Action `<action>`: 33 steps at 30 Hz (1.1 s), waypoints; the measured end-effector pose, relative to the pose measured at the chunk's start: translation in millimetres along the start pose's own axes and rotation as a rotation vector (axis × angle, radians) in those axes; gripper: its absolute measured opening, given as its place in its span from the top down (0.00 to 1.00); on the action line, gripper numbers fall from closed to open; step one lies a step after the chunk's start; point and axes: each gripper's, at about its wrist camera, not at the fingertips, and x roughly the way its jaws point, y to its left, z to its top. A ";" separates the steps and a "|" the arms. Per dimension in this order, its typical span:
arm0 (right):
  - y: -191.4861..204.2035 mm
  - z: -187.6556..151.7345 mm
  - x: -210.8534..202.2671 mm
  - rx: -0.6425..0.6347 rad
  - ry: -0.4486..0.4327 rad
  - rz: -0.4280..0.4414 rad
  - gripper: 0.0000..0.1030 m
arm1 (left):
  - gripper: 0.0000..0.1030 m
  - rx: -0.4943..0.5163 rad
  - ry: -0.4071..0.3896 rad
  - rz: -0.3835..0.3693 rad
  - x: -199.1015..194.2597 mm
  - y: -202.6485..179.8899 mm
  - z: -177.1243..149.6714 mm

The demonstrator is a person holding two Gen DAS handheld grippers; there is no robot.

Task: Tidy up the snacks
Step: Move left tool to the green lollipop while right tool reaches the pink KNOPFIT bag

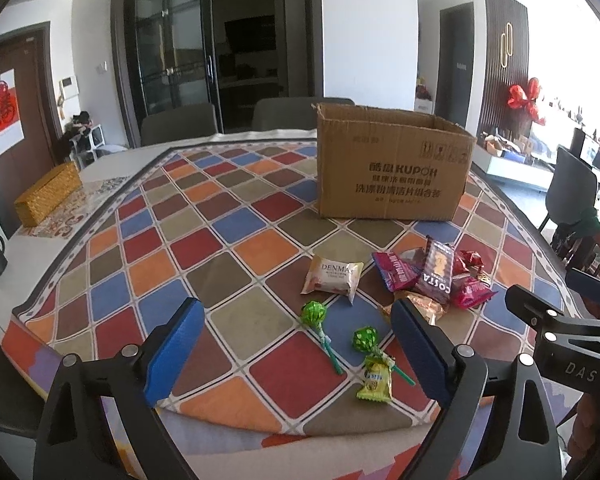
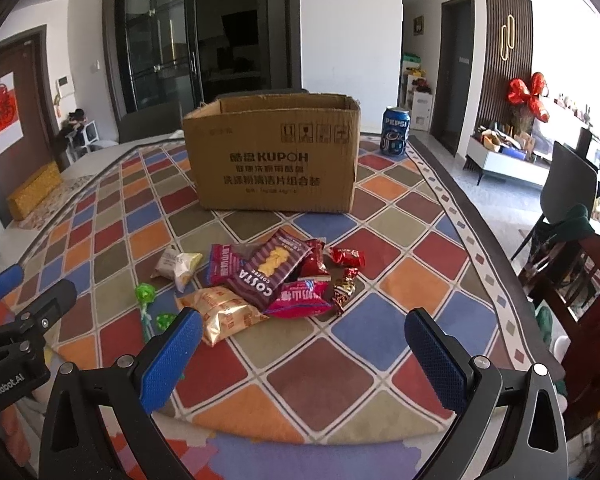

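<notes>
One cardboard box (image 2: 274, 156) stands open on the checked cloth. In front of the box lie two green lollipops (image 1: 314, 313), one cream Denmark packet (image 1: 332, 278), one small yellow-green sweet (image 1: 375, 382), one purple Costa packet (image 2: 269, 271), two magenta packets (image 2: 298, 298), one golden packet (image 2: 224, 312) and a few red-wrapped sweets (image 2: 346, 258). One Pepsi can (image 2: 395, 131) stands right of the box.

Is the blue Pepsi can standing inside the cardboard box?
No, the Pepsi can stands upright on the tablecloth, outside the cardboard box, beside its right end.
</notes>
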 end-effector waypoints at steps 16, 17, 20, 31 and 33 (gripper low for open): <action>-1.9 25.7 68.4 -0.001 0.138 0.010 0.17 | 0.24 -0.002 0.167 -0.026 69.0 -6.4 7.6; -2.7 25.8 72.9 -0.001 0.149 0.014 0.17 | 0.25 -0.003 0.183 -0.032 74.5 -6.5 6.8; -3.4 26.0 85.5 0.001 0.180 0.017 0.19 | 0.27 -0.003 0.215 -0.040 86.6 -6.9 5.7; -3.1 20.2 119.8 0.011 0.283 0.031 0.35 | 0.48 -0.019 0.331 -0.095 125.1 -8.2 -1.3; -2.7 18.4 122.1 0.014 0.295 0.036 0.39 | 0.50 -0.020 0.343 -0.101 128.2 -8.3 -2.7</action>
